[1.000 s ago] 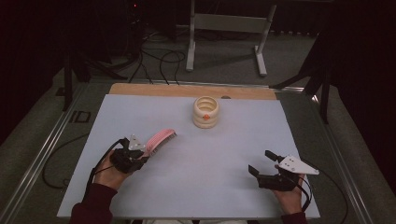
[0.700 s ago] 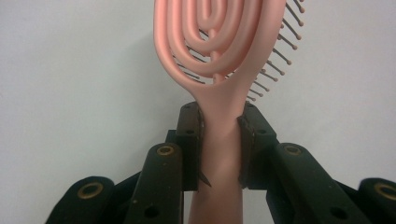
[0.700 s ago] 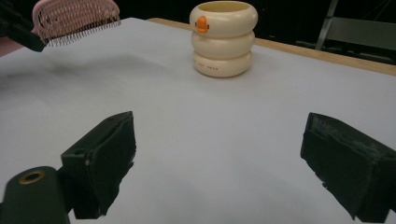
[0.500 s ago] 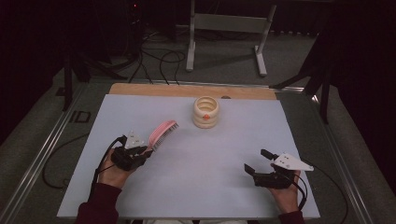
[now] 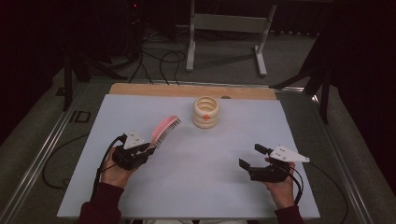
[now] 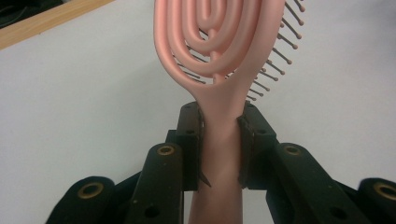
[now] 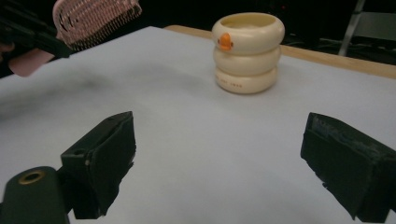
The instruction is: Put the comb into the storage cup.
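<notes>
A pink hairbrush (image 5: pixel 165 130) is held above the white table top (image 5: pixel 196 186) at the left, its bristled head pointing toward the cup. My left gripper (image 5: pixel 148 150) is shut on the brush handle (image 6: pixel 219 144), with the pads pressed on both sides of it. A cream ribbed cup (image 5: pixel 206 112) with an orange spot stands upright at the far middle of the table; the right gripper view shows this cup (image 7: pixel 247 51) ahead. My right gripper (image 5: pixel 251 157) hovers at the near right, jaws wide open with nothing between them, and it is aimed toward the cup.
A wooden strip (image 5: pixel 191 90) runs along the table's far edge. Beyond it a metal stand (image 5: pixel 224 28) and cables (image 5: pixel 154 58) lie on the dark floor. Metal rails (image 5: pixel 42 154) flank the table.
The left gripper has tilted the brush so its head lifts off the table. The right gripper has shifted slightly left and up.
</notes>
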The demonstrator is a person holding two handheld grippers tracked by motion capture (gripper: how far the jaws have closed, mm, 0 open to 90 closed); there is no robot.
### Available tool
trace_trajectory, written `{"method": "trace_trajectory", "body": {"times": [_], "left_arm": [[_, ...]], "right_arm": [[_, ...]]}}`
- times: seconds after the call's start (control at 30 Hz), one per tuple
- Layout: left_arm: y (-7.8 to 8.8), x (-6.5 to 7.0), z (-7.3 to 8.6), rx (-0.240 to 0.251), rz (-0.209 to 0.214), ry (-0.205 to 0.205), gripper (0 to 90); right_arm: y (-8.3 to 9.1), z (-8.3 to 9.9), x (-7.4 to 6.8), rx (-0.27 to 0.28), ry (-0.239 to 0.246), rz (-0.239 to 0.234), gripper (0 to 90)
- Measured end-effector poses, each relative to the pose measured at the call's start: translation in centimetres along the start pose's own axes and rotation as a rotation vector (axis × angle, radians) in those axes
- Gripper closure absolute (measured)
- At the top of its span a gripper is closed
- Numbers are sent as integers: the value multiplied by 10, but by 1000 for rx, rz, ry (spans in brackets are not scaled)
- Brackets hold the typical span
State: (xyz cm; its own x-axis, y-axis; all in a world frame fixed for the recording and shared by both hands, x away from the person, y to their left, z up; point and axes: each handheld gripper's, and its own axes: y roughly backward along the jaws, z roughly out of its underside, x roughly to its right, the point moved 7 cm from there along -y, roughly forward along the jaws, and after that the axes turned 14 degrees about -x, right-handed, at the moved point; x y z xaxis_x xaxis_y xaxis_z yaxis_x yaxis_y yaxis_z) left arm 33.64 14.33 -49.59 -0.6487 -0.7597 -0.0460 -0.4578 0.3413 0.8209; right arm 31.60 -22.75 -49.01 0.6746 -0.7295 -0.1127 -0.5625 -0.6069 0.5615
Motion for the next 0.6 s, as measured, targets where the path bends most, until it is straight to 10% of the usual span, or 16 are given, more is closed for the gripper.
{"method": "trace_trajectory", "body": {"times": [0.6], "left_arm": [[5, 6, -9, 56, 38, -15, 742]], "right_arm": [[-9, -26, -6, 7, 34, -30, 99]]}}
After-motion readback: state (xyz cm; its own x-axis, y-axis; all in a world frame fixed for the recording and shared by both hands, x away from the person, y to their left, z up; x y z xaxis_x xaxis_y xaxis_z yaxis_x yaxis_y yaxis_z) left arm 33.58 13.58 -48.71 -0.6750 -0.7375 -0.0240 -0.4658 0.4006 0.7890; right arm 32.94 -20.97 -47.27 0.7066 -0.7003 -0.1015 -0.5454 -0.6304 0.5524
